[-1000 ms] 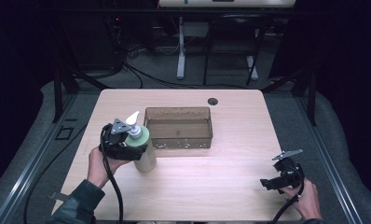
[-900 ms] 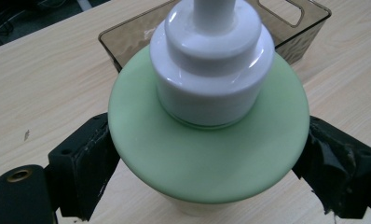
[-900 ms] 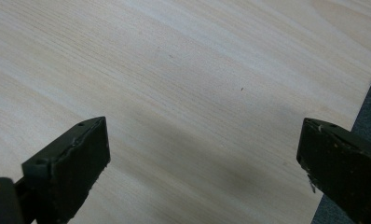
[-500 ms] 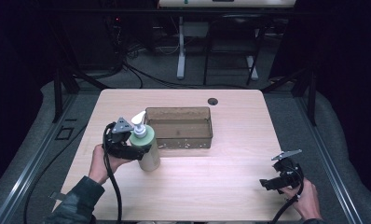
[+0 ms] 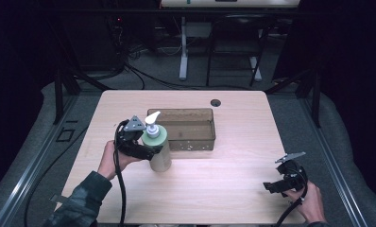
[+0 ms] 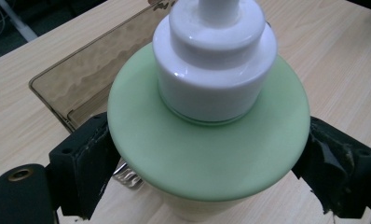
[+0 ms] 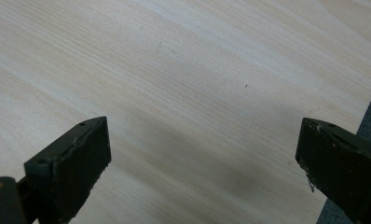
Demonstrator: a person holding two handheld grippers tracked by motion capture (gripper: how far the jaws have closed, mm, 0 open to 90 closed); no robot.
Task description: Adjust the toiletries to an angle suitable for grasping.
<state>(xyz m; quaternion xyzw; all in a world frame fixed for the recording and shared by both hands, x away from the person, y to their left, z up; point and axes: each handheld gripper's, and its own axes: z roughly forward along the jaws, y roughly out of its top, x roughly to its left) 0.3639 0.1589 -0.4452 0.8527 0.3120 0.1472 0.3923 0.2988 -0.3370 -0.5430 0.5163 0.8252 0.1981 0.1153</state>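
Now I see the table (image 5: 224,189), then the brown tray (image 5: 209,142). Just left of the tray, my left gripper (image 5: 146,150) clamps the pump bottle (image 5: 160,153) below its shoulder, probably for loading. Well right of the tray, my right gripper (image 5: 276,185) rests wide open, empty.

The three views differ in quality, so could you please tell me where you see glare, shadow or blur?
High view: lit table, dark surroundings, slightly soft. Left gripper view: sharp, with small highlights on the bottle and its white pump collar. Right gripper view: a soft shadow on the wood between the open right tool jaws, whose near parts look blurred.
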